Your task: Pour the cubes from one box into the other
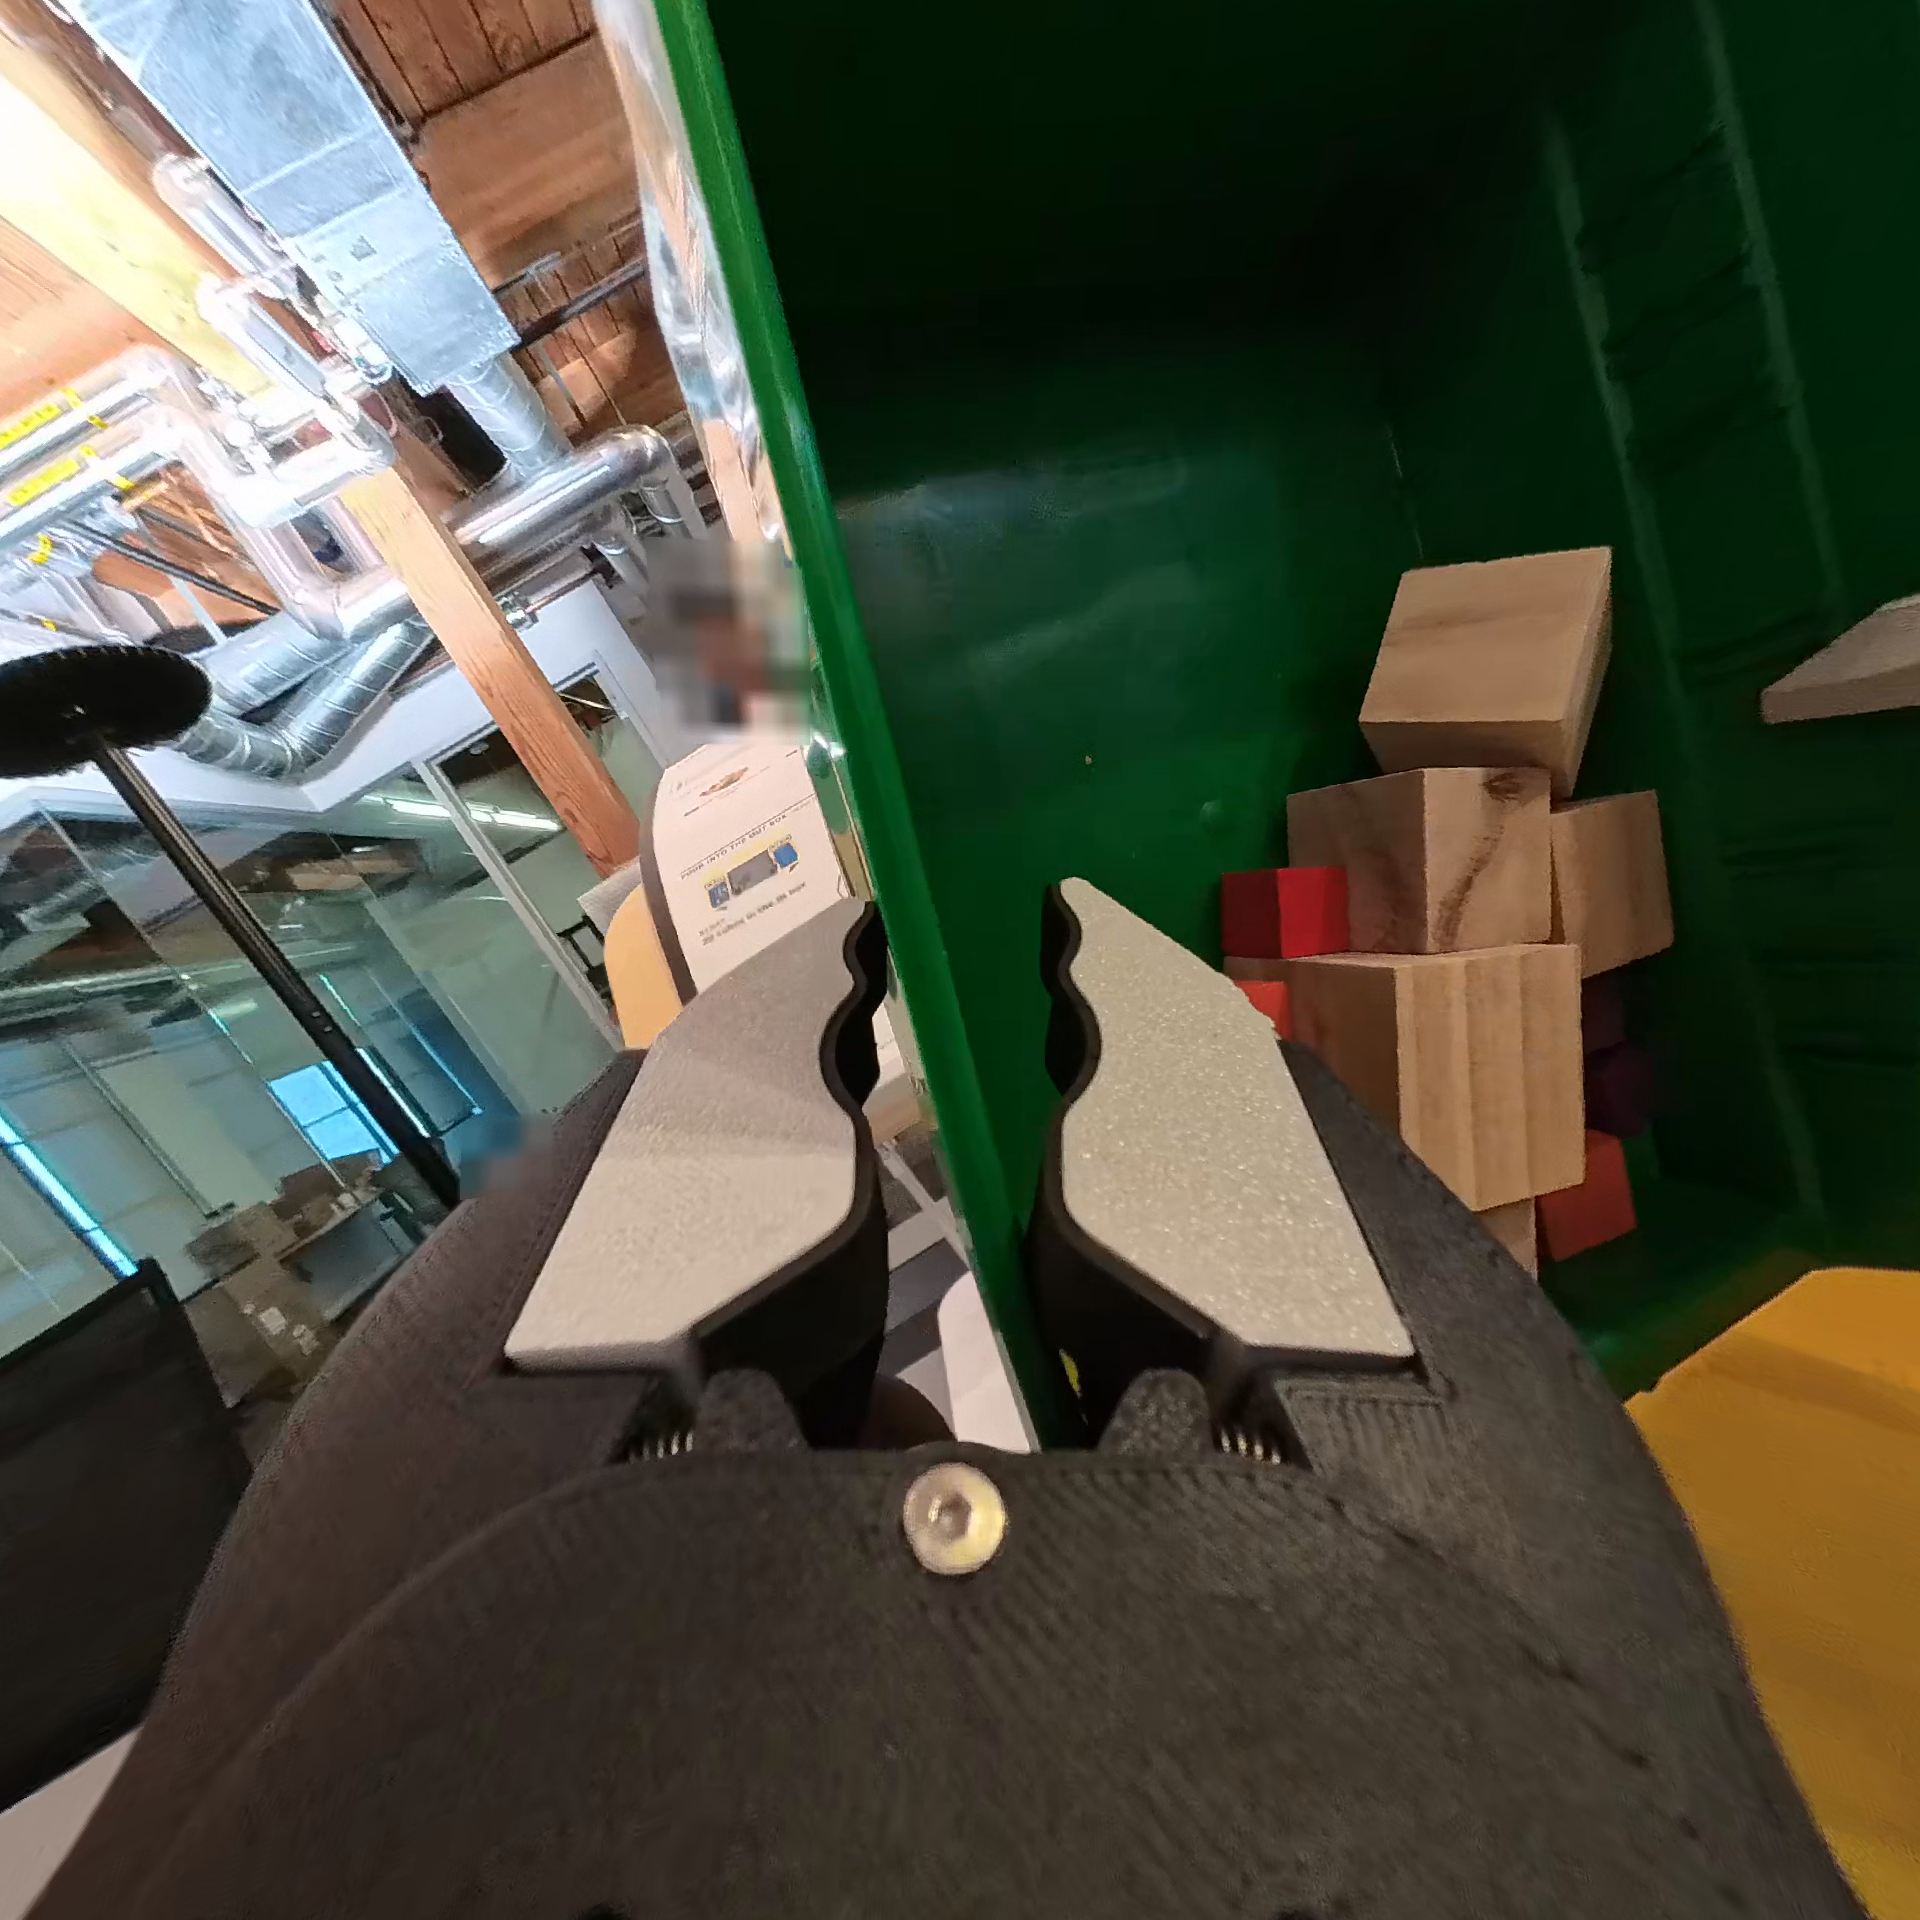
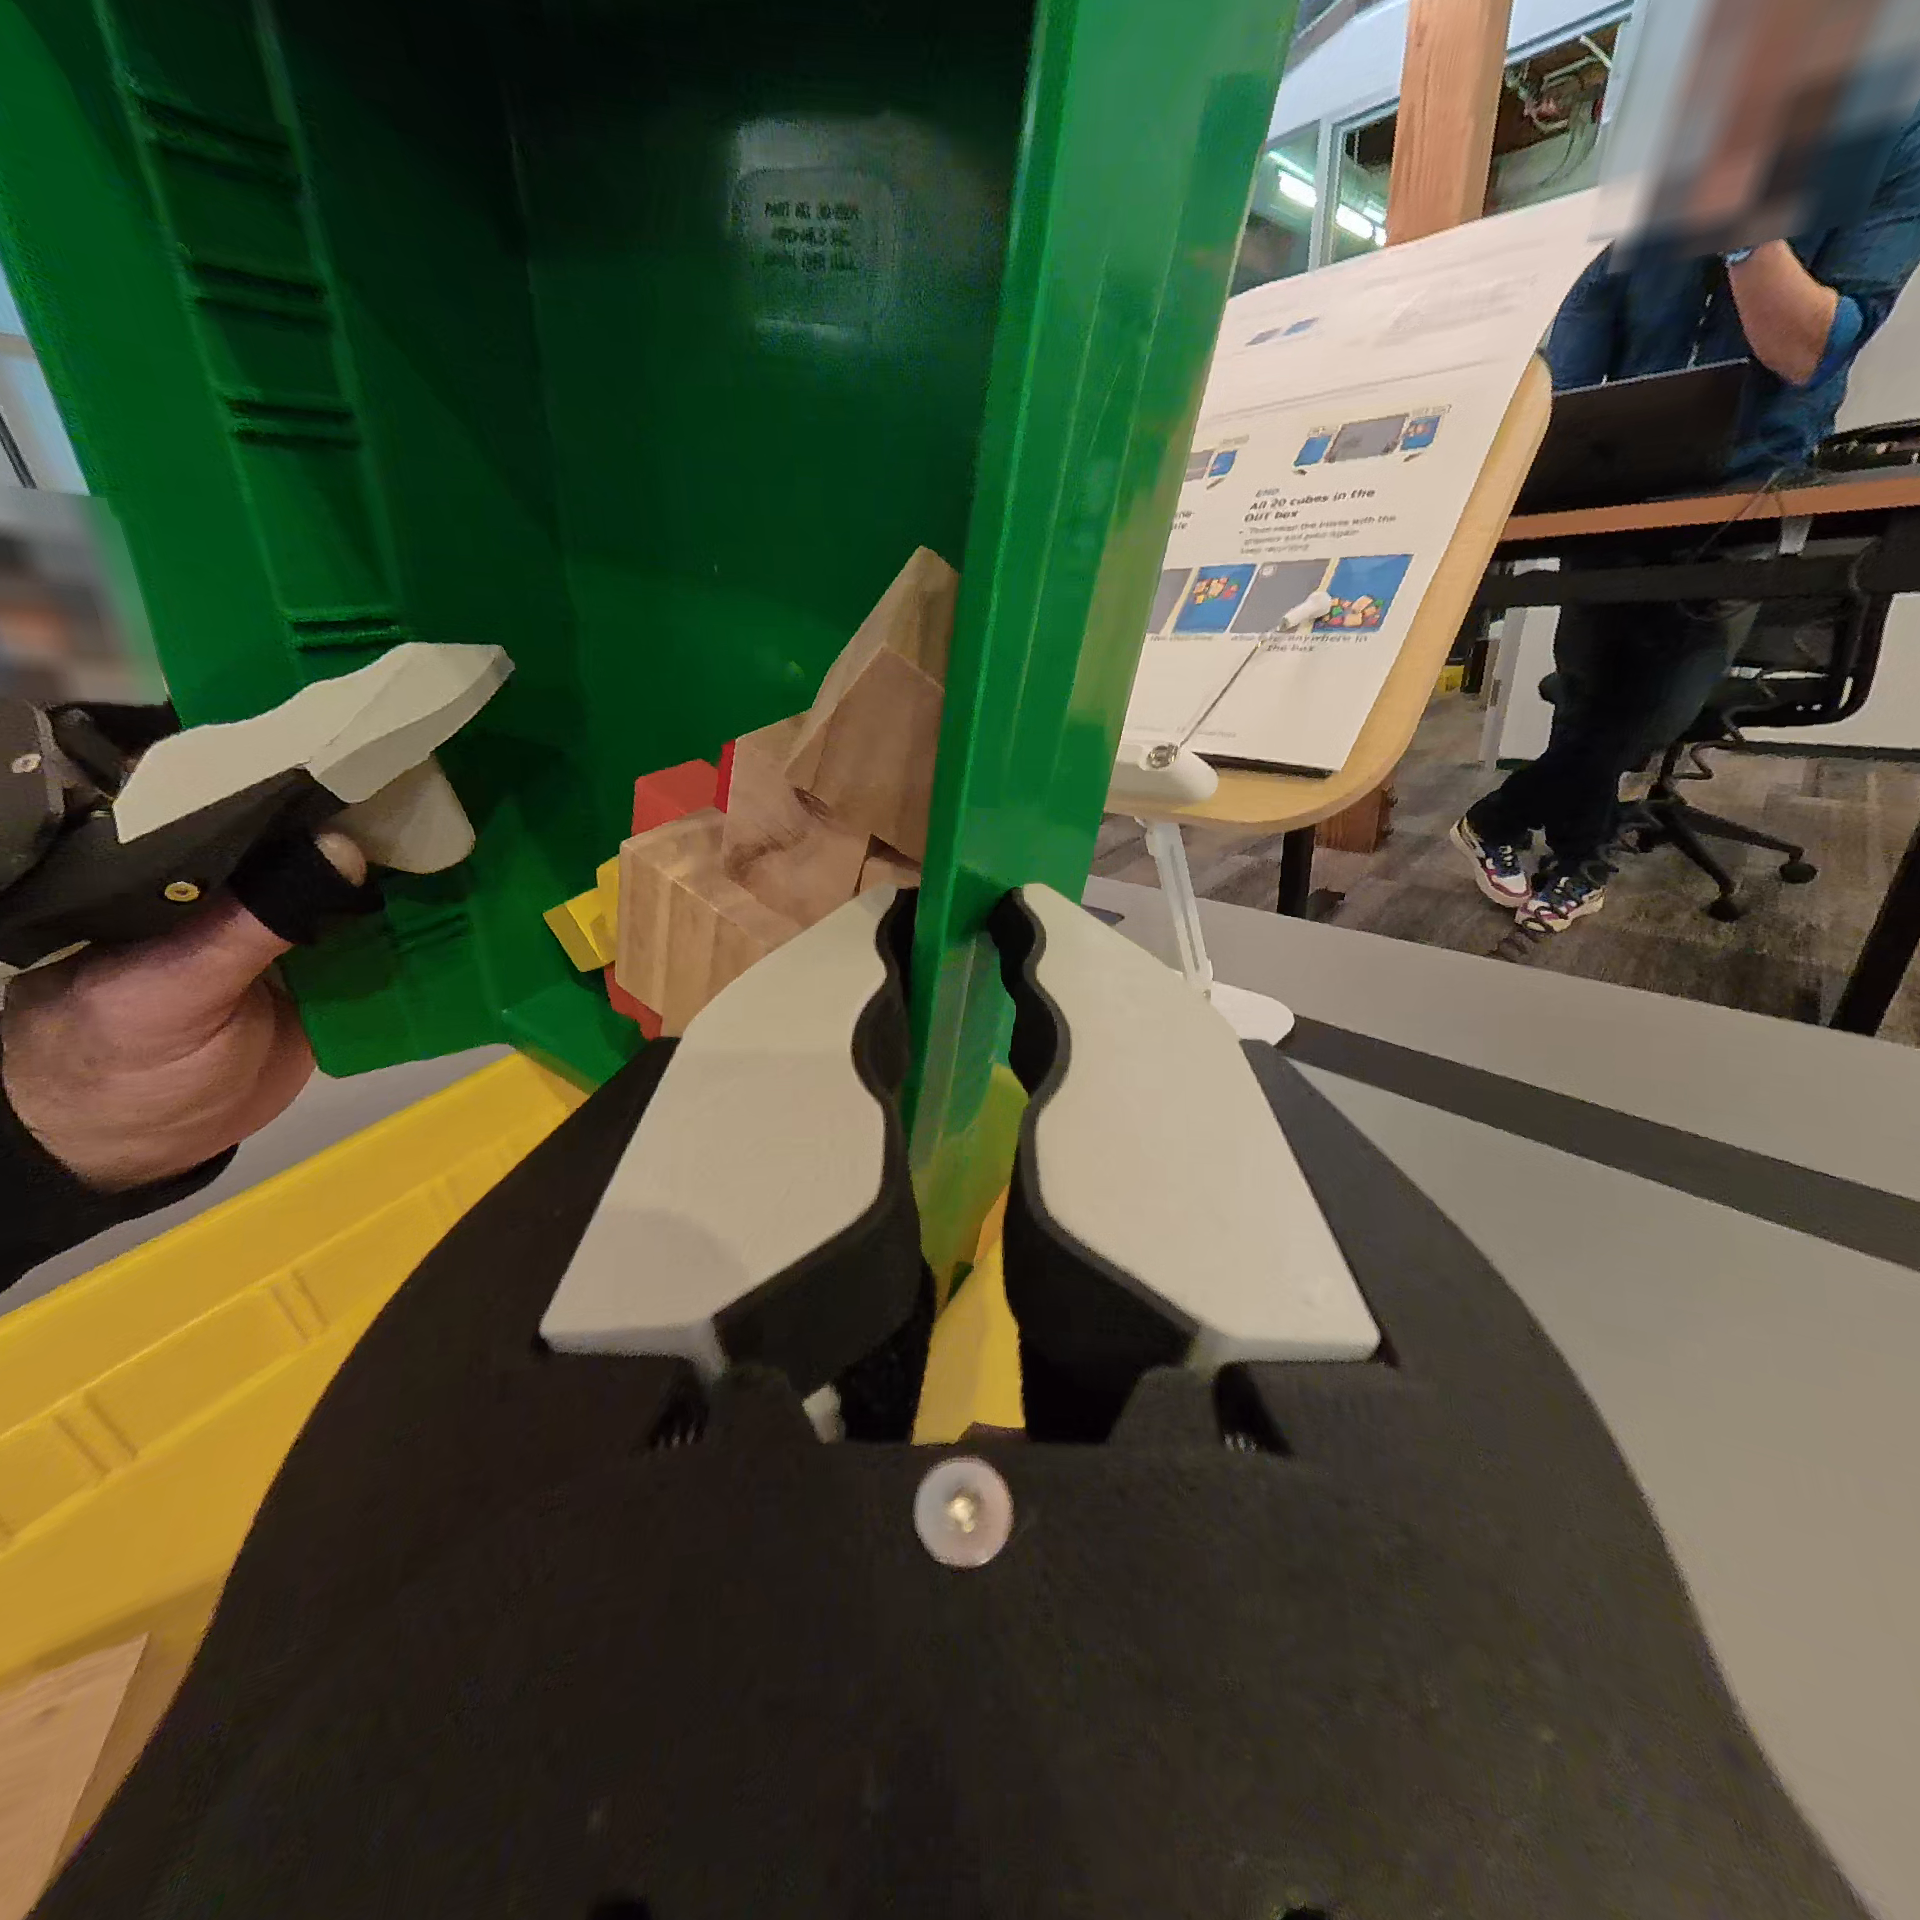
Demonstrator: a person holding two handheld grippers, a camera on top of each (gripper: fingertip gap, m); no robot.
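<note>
The green box (image 1: 1143, 520) is tipped steeply up on end, its open side facing the cameras. My left gripper (image 1: 961, 914) is shut on its left side wall; my right gripper (image 2: 956, 904) is shut on its right side wall (image 2: 1039, 520). Wooden cubes (image 1: 1455, 914), red cubes (image 1: 1283, 909) and dark purple ones are piled at the box's low end. In the right wrist view the cubes (image 2: 831, 769) crowd the lower lip above the yellow box (image 2: 260, 1247), which lies just below. The left gripper (image 2: 312, 748) and the hand holding it show at the left there.
A wooden cube (image 2: 62, 1745) lies inside the yellow box (image 1: 1787, 1455). A grey table (image 2: 1662, 1195) with a dark stripe lies to the right. An instruction sheet on a tilted board (image 2: 1330, 520) and a white stand (image 2: 1195, 831) stand behind. A person stands by a desk at the far right.
</note>
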